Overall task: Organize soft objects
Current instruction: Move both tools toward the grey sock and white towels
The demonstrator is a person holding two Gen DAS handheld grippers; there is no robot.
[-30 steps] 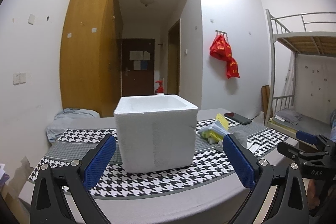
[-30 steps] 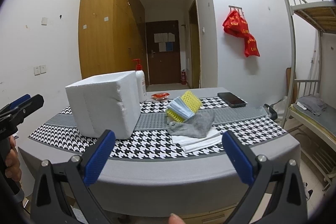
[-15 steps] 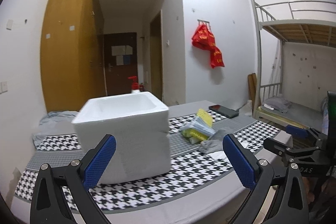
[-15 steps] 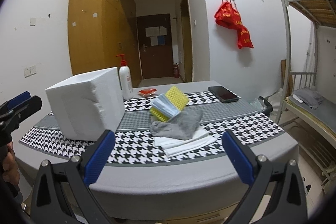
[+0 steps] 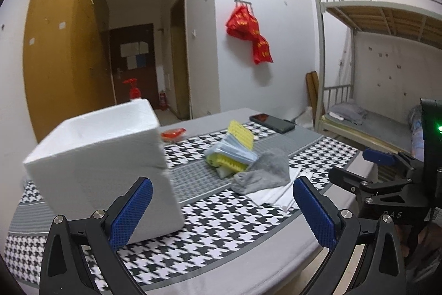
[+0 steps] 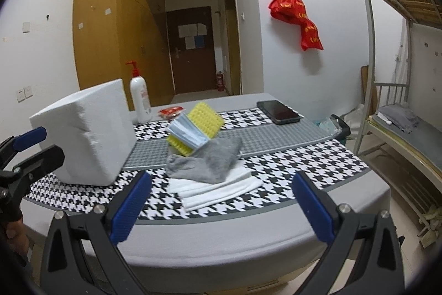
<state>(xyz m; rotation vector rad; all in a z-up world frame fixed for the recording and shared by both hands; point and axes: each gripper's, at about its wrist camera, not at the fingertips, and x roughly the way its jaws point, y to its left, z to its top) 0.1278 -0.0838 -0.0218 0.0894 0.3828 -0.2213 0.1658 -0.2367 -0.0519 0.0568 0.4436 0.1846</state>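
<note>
A white foam box (image 5: 102,162) (image 6: 85,134) stands open-topped on the left of the table. Right of it lies a pile: yellow sponges (image 6: 205,119) (image 5: 240,133) with blue face masks (image 6: 187,133) (image 5: 234,154) between them, a grey sock (image 6: 210,161) (image 5: 262,173), and folded white towels (image 6: 218,188) (image 5: 279,194) underneath. My left gripper (image 5: 222,212) is open, in front of the box and pile. My right gripper (image 6: 221,205) is open, short of the towels at the table's near edge. Nothing is between either pair of fingers.
A houndstooth cloth (image 6: 290,165) covers the grey table. At the back stand a pump bottle (image 6: 140,98), a red packet (image 6: 171,111) and a black phone (image 6: 277,112). A metal bunk bed (image 6: 400,101) is on the right. The left gripper's handle (image 6: 25,156) shows at the right wrist view's left edge.
Both grippers have moved closer to the table and swung towards the pile; the foam box has slid leftward in the left wrist view. Both stay open.
</note>
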